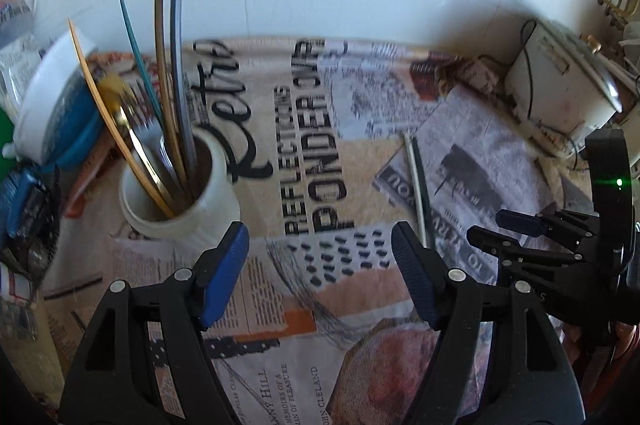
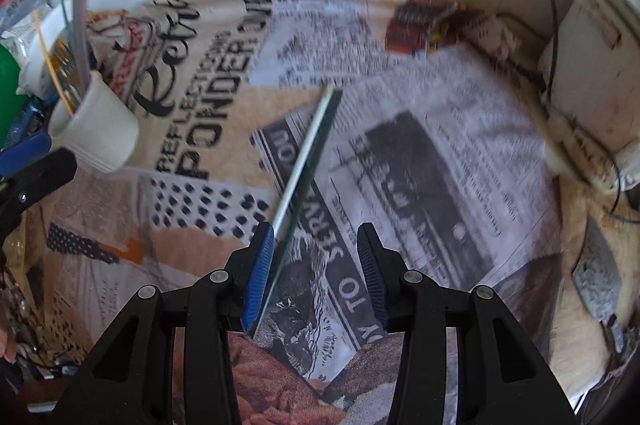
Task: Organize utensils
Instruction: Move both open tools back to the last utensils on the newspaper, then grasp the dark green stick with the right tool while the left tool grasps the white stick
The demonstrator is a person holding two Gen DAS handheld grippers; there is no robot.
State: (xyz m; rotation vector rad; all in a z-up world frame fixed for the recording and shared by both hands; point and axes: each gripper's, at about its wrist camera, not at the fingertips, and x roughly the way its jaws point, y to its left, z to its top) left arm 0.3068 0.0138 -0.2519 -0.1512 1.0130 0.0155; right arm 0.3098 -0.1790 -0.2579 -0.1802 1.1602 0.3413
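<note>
Left hand-held gripper: released, blue-padded fingers spread wide above the newspaper, holding nothing.
Right hand-held gripper: released, fingers apart over the newspaper; the loose sticks run just beside its left pad, contact unclear.
Tabletop covering: printed newspaper sheets spread flat.
White ceramic cup: upright at left, holding several long thin utensil handles and a metal fork.
Loose utensils: one white stick and one dark green stick lying side by side on the newspaper.
</note>
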